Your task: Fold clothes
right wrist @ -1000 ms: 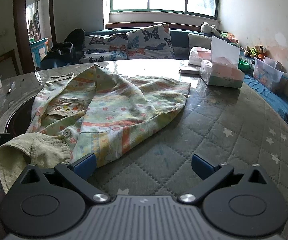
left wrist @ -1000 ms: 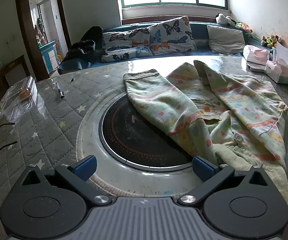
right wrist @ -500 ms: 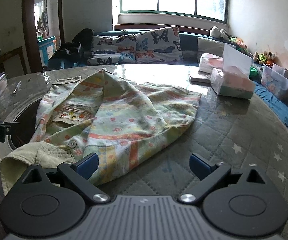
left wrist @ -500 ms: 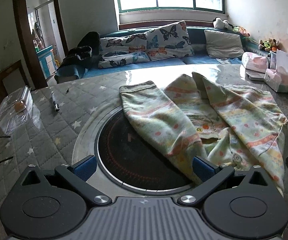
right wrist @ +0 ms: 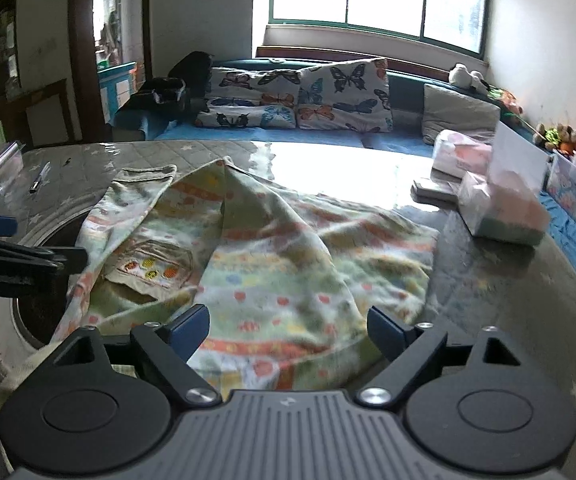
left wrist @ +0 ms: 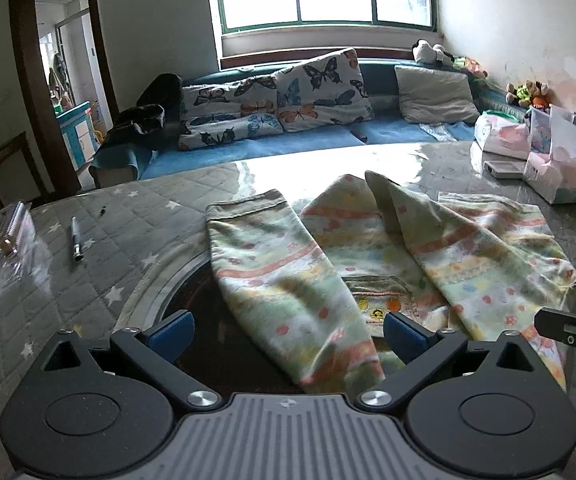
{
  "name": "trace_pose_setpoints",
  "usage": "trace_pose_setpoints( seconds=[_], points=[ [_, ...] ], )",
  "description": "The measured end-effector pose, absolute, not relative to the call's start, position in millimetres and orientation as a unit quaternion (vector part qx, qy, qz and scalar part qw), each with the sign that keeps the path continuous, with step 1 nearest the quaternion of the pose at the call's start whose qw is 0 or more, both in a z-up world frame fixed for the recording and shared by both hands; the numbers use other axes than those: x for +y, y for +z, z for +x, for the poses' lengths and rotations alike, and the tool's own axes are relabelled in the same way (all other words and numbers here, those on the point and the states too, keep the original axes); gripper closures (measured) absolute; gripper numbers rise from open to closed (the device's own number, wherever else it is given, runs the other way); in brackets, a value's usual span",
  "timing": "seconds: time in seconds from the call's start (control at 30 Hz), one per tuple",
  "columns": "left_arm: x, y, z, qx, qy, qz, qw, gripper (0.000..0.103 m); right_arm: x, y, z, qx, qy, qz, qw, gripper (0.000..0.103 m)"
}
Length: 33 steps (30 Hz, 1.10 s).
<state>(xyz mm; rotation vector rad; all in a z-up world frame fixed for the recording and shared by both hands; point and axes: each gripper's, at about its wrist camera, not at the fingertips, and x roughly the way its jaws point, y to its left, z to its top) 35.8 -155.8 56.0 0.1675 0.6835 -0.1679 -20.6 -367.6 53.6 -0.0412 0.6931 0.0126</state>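
A child's pastel striped jacket (left wrist: 468, 248) (right wrist: 288, 256) lies crumpled on the round table, its sleeve (left wrist: 263, 264) stretched toward me and a small front pocket (right wrist: 151, 268) showing. My left gripper (left wrist: 286, 332) hovers over the sleeve's near end. Its jaws are wide and closing, the cloth lies between them, and the pads are clear of it. My right gripper (right wrist: 288, 326) sits over the jacket's near hem, jaws also closing around cloth without pressing. The right gripper's finger (left wrist: 560, 320) shows at the left view's right edge.
The table has a grey quilted star cover (left wrist: 107, 240) and a round black inset (left wrist: 207, 320) under the sleeve. A pen (left wrist: 75, 240) and clear plastic box (left wrist: 3, 248) lie left. Tissue boxes (right wrist: 504, 208) stand right. A sofa with butterfly cushions (left wrist: 288, 96) is behind.
Both grippers have moved forward over the jacket. The sleeve now lies between the left fingers and the hem between the right fingers. The right jaws have narrowed a little.
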Motion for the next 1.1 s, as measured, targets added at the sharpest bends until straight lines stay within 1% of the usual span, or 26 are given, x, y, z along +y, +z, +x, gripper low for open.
trace_pose_setpoints(
  seconds=[0.1,0.2,0.27,0.3,0.33,0.37,0.47,0.53,0.6,0.63,0.7,0.73,0.77,0.8,0.83,0.9,0.93,1.0,1.03,1.07,1.1],
  points=[
    [-160,50,45,0.342,-0.083,0.085,0.932,0.017,-364,54,-12,0.341,0.014,-0.028,0.940,0.016],
    [-160,44,49,0.348,-0.092,0.087,0.929,0.036,-360,55,-3,0.340,0.018,-0.039,0.939,0.017],
    [-157,39,50,0.357,-0.101,0.082,0.925,0.066,-358,55,3,0.342,0.021,-0.046,0.938,0.018],
    [-156,37,51,0.362,-0.105,0.079,0.923,0.073,-358,54,6,0.344,0.022,-0.049,0.938,0.018],
    [-154,35,51,0.366,-0.110,0.076,0.921,0.085,-357,53,7,0.345,0.023,-0.049,0.937,0.019],
    [-153,33,51,0.368,-0.113,0.074,0.920,0.090,-357,52,7,0.348,0.027,-0.047,0.936,0.021],
    [-147,27,47,0.370,-0.114,0.072,0.919,0.099,-353,47,4,0.356,0.041,-0.041,0.933,0.022],
    [-143,26,44,0.373,-0.111,0.066,0.919,0.100,-350,42,1,0.363,0.049,-0.041,0.930,0.025],
    [-136,29,41,0.375,-0.112,0.047,0.919,0.100,-345,39,-5,0.367,0.059,-0.040,0.927,0.026],
    [-133,33,39,0.375,-0.114,0.032,0.919,0.098,-342,38,-9,0.367,0.063,-0.041,0.927,0.027],
    [-131,41,38,0.371,-0.116,0.019,0.921,0.094,-336,37,-15,0.367,0.070,-0.045,0.927,0.031],
    [-133,45,37,0.367,-0.116,0.021,0.923,0.083,-333,35,-18,0.368,0.074,-0.049,0.926,0.032],
    [-135,48,36,0.364,-0.116,0.023,0.924,0.064,-330,34,-21,0.369,0.076,-0.053,0.925,0.038],
    [-138,51,35,0.359,-0.118,0.026,0.926,0.056,-328,31,-23,0.372,0.075,-0.057,0.923,0.045],
    [-141,52,35,0.356,-0.120,0.030,0.926,0.047,-327,29,-26,0.375,0.075,-0.060,0.922,0.049],
    [-149,51,36,0.354,-0.127,0.038,0.926,0.047,-329,25,-30,0.381,0.072,-0.055,0.920,0.066],
    [-152,49,38,0.357,-0.130,0.042,0.924,0.047,-330,24,-32,0.382,0.070,-0.053,0.920,0.068],
    [-156,42,44,0.368,-0.127,0.050,0.920,0.048,-335,25,-38,0.381,0.067,-0.047,0.921,0.080],
    [-157,39,47,0.374,-0.122,0.053,0.918,0.058,-337,26,-42,0.379,0.065,-0.044,0.922,0.083],
    [-157,35,50,0.380,-0.117,0.054,0.916,0.075,-340,28,-45,0.376,0.063,-0.043,0.923,0.085],
    [-155,32,52,0.384,-0.112,0.054,0.915,0.081,-342,30,-48,0.373,0.061,-0.041,0.925,0.088]
  ],
)
